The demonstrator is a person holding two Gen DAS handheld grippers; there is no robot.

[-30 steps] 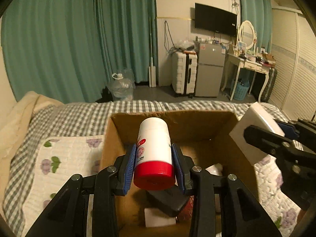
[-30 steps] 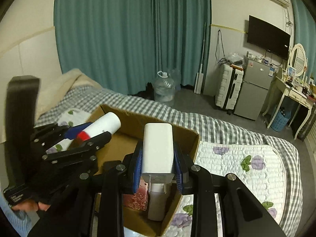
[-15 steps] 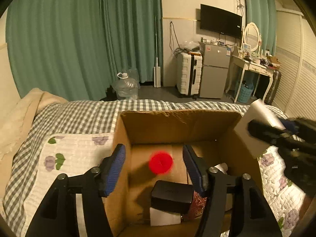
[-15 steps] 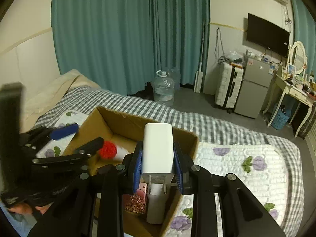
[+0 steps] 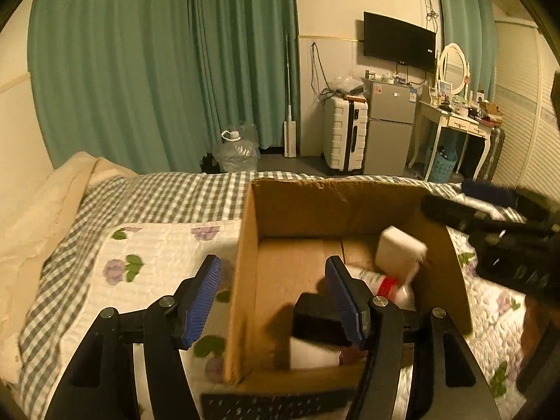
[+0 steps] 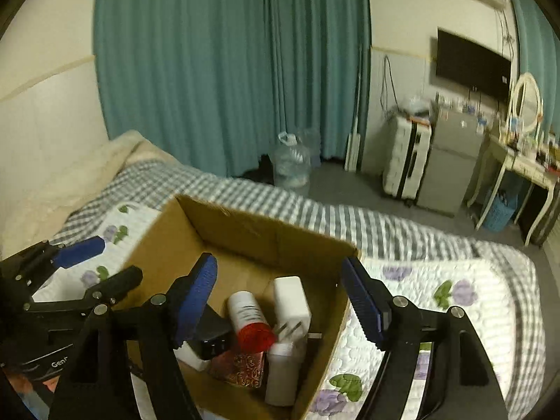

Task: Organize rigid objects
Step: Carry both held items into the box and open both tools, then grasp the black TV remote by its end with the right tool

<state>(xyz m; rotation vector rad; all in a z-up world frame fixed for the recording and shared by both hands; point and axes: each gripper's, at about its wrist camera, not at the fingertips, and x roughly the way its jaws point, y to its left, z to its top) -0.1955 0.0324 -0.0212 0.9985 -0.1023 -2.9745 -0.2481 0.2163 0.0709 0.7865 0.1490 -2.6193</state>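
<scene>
Left tool (image 5: 273, 297) jaws apart, nothing between the pads, straddling the left wall of the cardboard box (image 5: 245, 262). Right tool (image 6: 280, 301) jaws opening, spread wide over the box, nothing gripped.

Inside the box: black adapter (image 5: 315, 318) on a white block (image 5: 311, 353) nearest the left camera, red patterned item (image 6: 241, 367) beside it, red-capped white bottle (image 6: 248, 318) lying tilted, white charger (image 6: 292, 297) with 2 prongs down, touching the bottle, another pale bottle (image 6: 283, 374) by the right wall.

Box sits on the bed (image 5: 157, 241), floral quilt over grey check cover. Beyond: water jug (image 5: 234, 150), teal curtains (image 5: 157, 70), white suitcase (image 5: 344, 133), small fridge (image 5: 388, 126), wall TV (image 5: 399, 45), dressing table (image 5: 455, 122).
</scene>
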